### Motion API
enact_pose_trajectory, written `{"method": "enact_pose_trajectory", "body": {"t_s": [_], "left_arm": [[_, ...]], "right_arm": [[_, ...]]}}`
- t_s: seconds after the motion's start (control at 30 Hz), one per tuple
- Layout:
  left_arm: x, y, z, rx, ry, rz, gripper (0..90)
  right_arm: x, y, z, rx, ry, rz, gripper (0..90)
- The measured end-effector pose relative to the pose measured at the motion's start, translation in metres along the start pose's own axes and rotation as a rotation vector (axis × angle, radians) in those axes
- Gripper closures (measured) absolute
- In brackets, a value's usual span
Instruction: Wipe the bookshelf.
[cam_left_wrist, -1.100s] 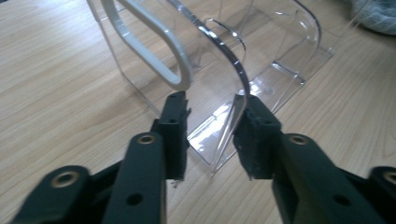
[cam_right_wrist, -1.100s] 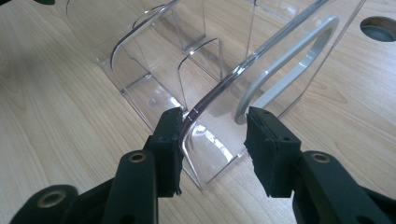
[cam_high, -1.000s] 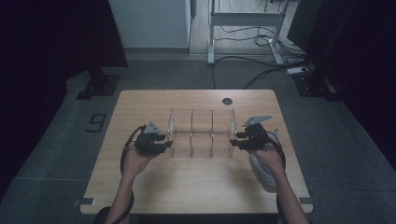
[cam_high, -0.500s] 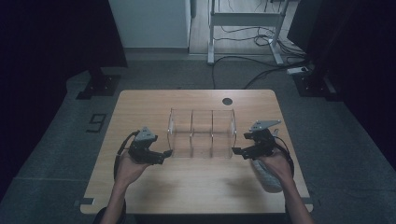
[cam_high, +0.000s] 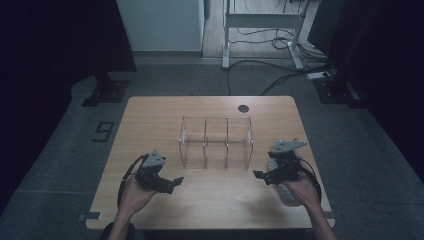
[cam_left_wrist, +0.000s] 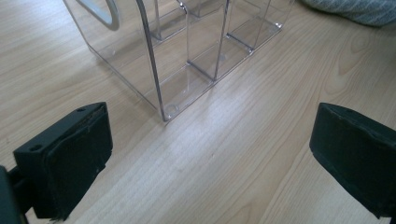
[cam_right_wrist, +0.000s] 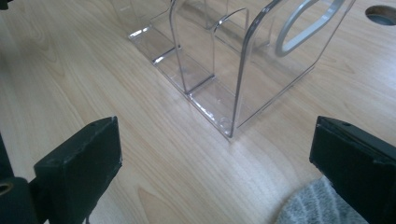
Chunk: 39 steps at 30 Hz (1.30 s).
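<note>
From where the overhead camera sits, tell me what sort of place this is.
Probably a lab or recording studio rather than a home. A lone wooden table stands on grey carpet between dark curtains, cables trail across the floor behind it, and a metal-legged desk frame stands at the back.

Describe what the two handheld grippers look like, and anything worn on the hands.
The left gripper and the right gripper are both black, each with two blocky padded jaws, a grey three-cornered plate on top and a black cable looping back toward the wrist. A grey striped fabric, perhaps a glove, shows by the right gripper.
</note>
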<state>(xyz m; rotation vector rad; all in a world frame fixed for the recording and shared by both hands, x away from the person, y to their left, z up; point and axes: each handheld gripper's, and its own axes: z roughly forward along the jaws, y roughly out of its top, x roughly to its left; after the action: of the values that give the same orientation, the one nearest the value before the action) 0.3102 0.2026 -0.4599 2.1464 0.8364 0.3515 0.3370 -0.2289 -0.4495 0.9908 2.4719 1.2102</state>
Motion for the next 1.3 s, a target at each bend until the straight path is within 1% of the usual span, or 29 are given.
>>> {"method": "enact_pose_trajectory", "body": {"t_s": [0.2, 0.3, 0.43, 0.47, 0.53, 0.6, 0.67, 0.83, 0.9, 0.93, 0.97, 1.0, 1.07, 1.13, 1.2, 1.27, 1.3], "left_arm": [[-0.003, -0.015, 0.001, -0.014, 0.012, -0.004, 0.0], [-0.003, -0.023, 0.003, -0.018, 0.027, -0.005, 0.0], [-0.002, -0.032, 0.006, -0.017, 0.039, -0.015, 0.0], [-0.002, -0.034, 0.007, -0.017, 0.04, -0.017, 0.0], [-0.002, -0.037, 0.009, -0.017, 0.037, -0.026, 0.0], [-0.002, -0.04, 0.012, -0.008, 0.041, -0.025, 0.0], [-0.002, -0.042, 0.016, 0.004, 0.042, -0.024, 0.0], [-0.001, -0.049, 0.026, 0.044, 0.039, -0.026, 0.0], [-0.001, -0.052, 0.031, 0.062, 0.031, -0.03, 0.0], [-0.001, -0.053, 0.033, 0.072, 0.032, -0.027, 0.0], [-0.001, -0.054, 0.035, 0.082, 0.033, -0.025, 0.0], [-0.001, -0.055, 0.038, 0.093, 0.03, -0.024, 0.0], [-0.001, -0.057, 0.043, 0.11, 0.009, -0.025, 0.0], [-0.005, -0.058, 0.049, 0.145, 0.008, -0.005, 0.0], [-0.008, -0.058, 0.053, 0.169, 0.004, 0.013, 0.0], [-0.01, -0.058, 0.058, 0.196, 0.002, 0.022, 0.0], [-0.011, -0.058, 0.06, 0.218, 0.002, 0.034, 0.0]], "right_arm": [[0.004, -0.011, 0.004, 0.005, 0.013, -0.005, 1.3], [0.005, -0.017, 0.008, 0.017, 0.017, -0.006, 1.3], [0.005, -0.025, 0.016, 0.035, 0.023, -0.01, 1.3], [0.005, -0.026, 0.018, 0.039, 0.018, -0.011, 1.3], [0.006, -0.028, 0.022, 0.046, 0.022, -0.006, 1.4], [0.006, -0.031, 0.027, 0.057, 0.022, -0.008, 1.4], [0.007, -0.035, 0.033, 0.08, 0.024, -0.014, 1.3], [0.007, -0.042, 0.044, 0.108, 0.019, -0.013, 1.2], [0.006, -0.044, 0.047, 0.126, 0.014, -0.016, 1.1], [0.005, -0.046, 0.049, 0.133, 0.01, -0.021, 1.1], [0.005, -0.047, 0.051, 0.139, 0.008, -0.015, 1.1], [0.005, -0.049, 0.053, 0.149, 0.009, -0.014, 1.1], [0.005, -0.052, 0.057, 0.171, 0.008, -0.017, 1.1], [0.006, -0.054, 0.061, 0.195, 0.005, -0.025, 1.0], [0.006, -0.055, 0.064, 0.215, 0.006, -0.036, 0.9], [0.006, -0.057, 0.068, 0.231, 0.004, -0.037, 0.5], [0.007, -0.059, 0.07, 0.238, 0.0, -0.037, 0.2]]}}
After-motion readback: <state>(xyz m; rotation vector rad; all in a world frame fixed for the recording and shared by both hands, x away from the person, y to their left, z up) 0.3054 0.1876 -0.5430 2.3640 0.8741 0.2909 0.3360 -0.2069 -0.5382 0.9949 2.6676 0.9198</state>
